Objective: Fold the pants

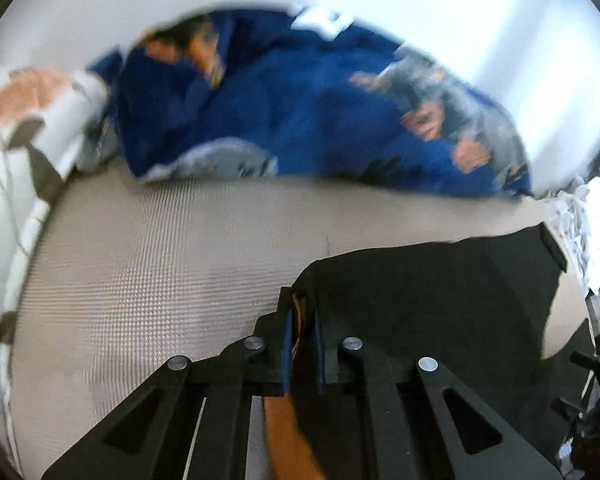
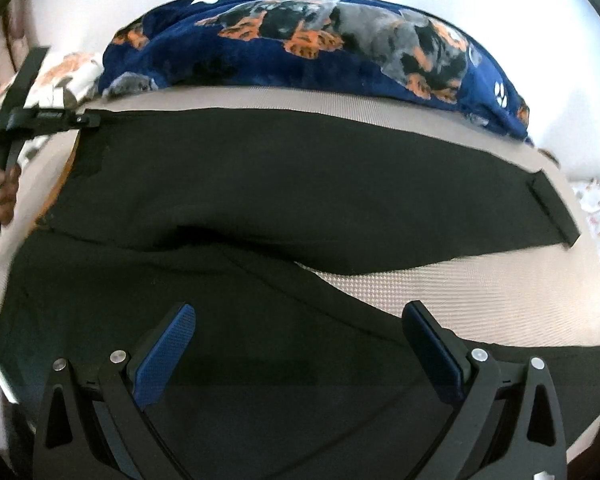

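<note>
The left-wrist view is smeared with motion: the blue blanket (image 1: 284, 120) at the far side is a blur, and its dog print only reads clearly from the right wrist (image 2: 308, 44). White bedding (image 1: 40, 128) with an orange patch runs off the left edge, and a pale patterned cloth (image 1: 580, 220) is cut off at the right. The near corners of both views are taken up by the grippers' own black linkages, which hide whatever lies under them.

The pants (image 2: 284, 184) are black and lie across a tan woven mattress (image 2: 480, 292), one leg stretched left to right in the far half with its hem (image 2: 552, 208) at the right, the other leg nearer and running under the right gripper (image 2: 300, 328). Folds in the black cloth are hard to make out; only a shallow ridge between the legs shows.

The left gripper (image 1: 302, 320) has its blue pads pressed together on an edge of the pants (image 1: 440, 292), with an orange lining showing between them. From the right wrist it appears at the far left (image 2: 80, 120), at the corner of the far leg, with the hand (image 2: 2, 192) behind it partly out of frame.

The right gripper's pads (image 2: 164, 352) stand wide apart above the near leg, holding nothing; whether they touch the cloth cannot be told.
</note>
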The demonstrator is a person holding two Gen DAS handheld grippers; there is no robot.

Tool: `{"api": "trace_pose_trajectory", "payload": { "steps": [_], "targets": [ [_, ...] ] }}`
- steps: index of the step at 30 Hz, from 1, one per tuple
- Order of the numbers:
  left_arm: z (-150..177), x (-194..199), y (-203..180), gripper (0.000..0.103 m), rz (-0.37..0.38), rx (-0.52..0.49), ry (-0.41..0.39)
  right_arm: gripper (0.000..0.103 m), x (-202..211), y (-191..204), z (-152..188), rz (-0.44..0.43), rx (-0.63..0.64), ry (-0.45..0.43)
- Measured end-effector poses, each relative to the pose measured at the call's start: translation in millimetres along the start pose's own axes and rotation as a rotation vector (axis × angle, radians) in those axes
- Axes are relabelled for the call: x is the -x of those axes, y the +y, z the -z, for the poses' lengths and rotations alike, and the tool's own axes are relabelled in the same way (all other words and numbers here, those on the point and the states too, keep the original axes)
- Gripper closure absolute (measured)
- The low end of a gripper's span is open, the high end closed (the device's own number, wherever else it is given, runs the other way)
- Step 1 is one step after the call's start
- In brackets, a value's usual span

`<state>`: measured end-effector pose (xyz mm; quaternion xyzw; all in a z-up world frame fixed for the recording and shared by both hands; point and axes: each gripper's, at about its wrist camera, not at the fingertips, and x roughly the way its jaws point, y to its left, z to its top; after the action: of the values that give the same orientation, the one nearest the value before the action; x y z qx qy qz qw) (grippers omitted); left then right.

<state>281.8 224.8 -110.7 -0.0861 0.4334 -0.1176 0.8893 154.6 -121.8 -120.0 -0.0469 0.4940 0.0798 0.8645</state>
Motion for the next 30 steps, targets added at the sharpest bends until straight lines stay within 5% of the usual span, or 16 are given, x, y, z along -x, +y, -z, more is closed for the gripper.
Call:
{"api": "trace_pose_trajectory", "payload": {
  "steps": [9,11,14,19,23,24,25,26,30],
  "targets": [
    [47.3,100.9,-77.1,0.094,0.081,-0.102,-0.195,0.002,-11.9,-75.9,-39.8,-0.558,-0.450,-0.003],
    [61.8,115.0,-86.6,0.094,0.093,-0.110,-0.208,0.015,-15.7,-85.9,-52.0,-0.634,-0.529,0.000],
    [86.4,133.0,-97.8,0.094,0.122,-0.094,-0.209,0.035,-22.3,-95.5,-73.0,-0.683,-0.573,-0.002],
    [123.4,151.1,-115.1,0.093,0.137,-0.055,-0.196,0.038,-54.0,-103.4,-92.3,-0.824,-0.706,0.064],
    [142.0,155.4,-117.1,0.093,0.161,0.013,-0.163,0.042,-78.5,-109.7,-101.1,-0.839,-0.764,0.093],
    [146.1,155.5,-115.2,0.093,0.163,0.036,-0.154,0.048,-83.7,-110.6,-101.3,-0.846,-0.771,0.100],
    [147.7,154.6,-113.5,0.092,0.163,0.045,-0.145,0.077,-85.9,-110.6,-101.1,-0.825,-0.770,0.117],
    [149.6,154.2,-111.6,0.092,0.158,0.055,-0.136,0.095,-83.6,-110.5,-98.2,-0.791,-0.758,0.129],
    [153.8,159.3,-97.5,0.092,0.138,0.096,-0.116,0.095,-53.4,-108.1,-68.6,-0.744,-0.662,0.086]
  ]
}}
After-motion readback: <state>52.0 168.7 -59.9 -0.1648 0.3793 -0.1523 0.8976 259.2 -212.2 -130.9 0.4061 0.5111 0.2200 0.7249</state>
